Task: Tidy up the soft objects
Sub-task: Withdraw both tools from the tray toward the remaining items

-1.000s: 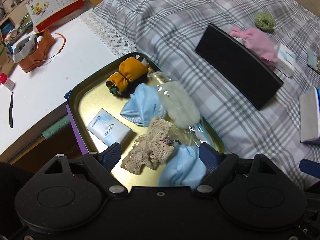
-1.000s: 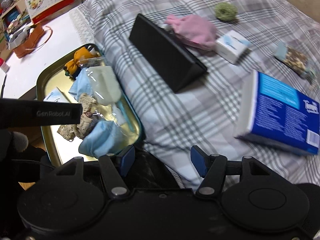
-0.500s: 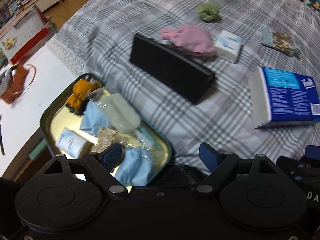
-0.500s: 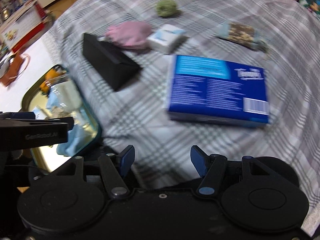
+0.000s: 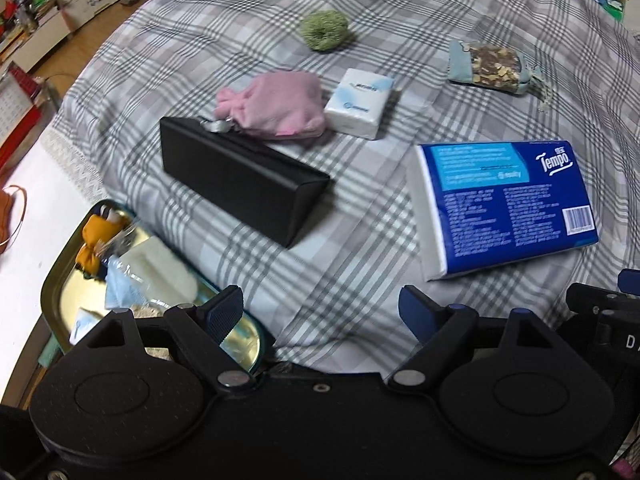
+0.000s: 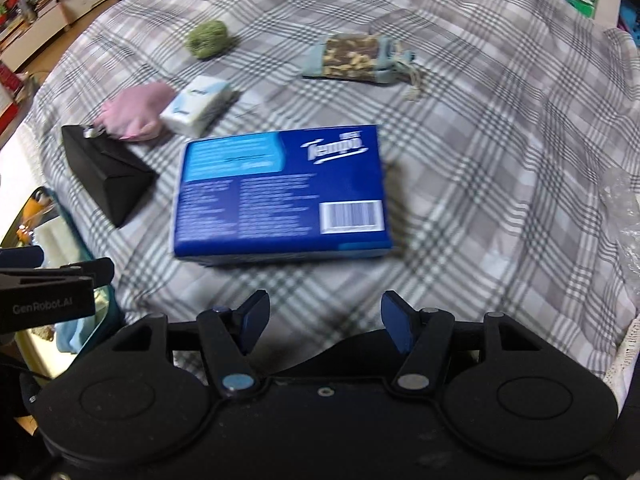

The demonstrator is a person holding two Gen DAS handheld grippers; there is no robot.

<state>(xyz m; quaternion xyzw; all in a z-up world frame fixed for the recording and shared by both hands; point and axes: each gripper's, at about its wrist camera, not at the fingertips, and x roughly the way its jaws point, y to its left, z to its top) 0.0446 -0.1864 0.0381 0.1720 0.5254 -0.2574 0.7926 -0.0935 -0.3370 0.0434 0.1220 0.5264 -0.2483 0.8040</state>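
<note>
On the plaid cloth lie a blue Tempo tissue pack (image 5: 504, 204) (image 6: 280, 192), a pink pouch (image 5: 276, 104) (image 6: 134, 114), a small white tissue packet (image 5: 358, 102) (image 6: 198, 106), a green scrunchie (image 5: 324, 32) (image 6: 209, 38) and a patterned sachet (image 5: 490, 66) (image 6: 352, 58). A gold tray (image 5: 64, 280) at the left holds a mustard pouch (image 5: 98, 236), blue masks and other soft items. My left gripper (image 5: 320, 314) is open and empty, hovering near the tray's right end. My right gripper (image 6: 324, 324) is open and empty, just short of the Tempo pack.
A black case (image 5: 240, 184) (image 6: 106, 170) lies beside the pink pouch. A white desk (image 5: 36, 216) borders the cloth on the left. Crinkled clear plastic (image 6: 624, 212) sits at the right edge. The other gripper's body (image 6: 48, 292) shows at the left of the right wrist view.
Both grippers swept rightward from over the tray towards the middle of the cloth. The tray slid to the left edge of both views; the Tempo pack came closer. Both stayed open.
</note>
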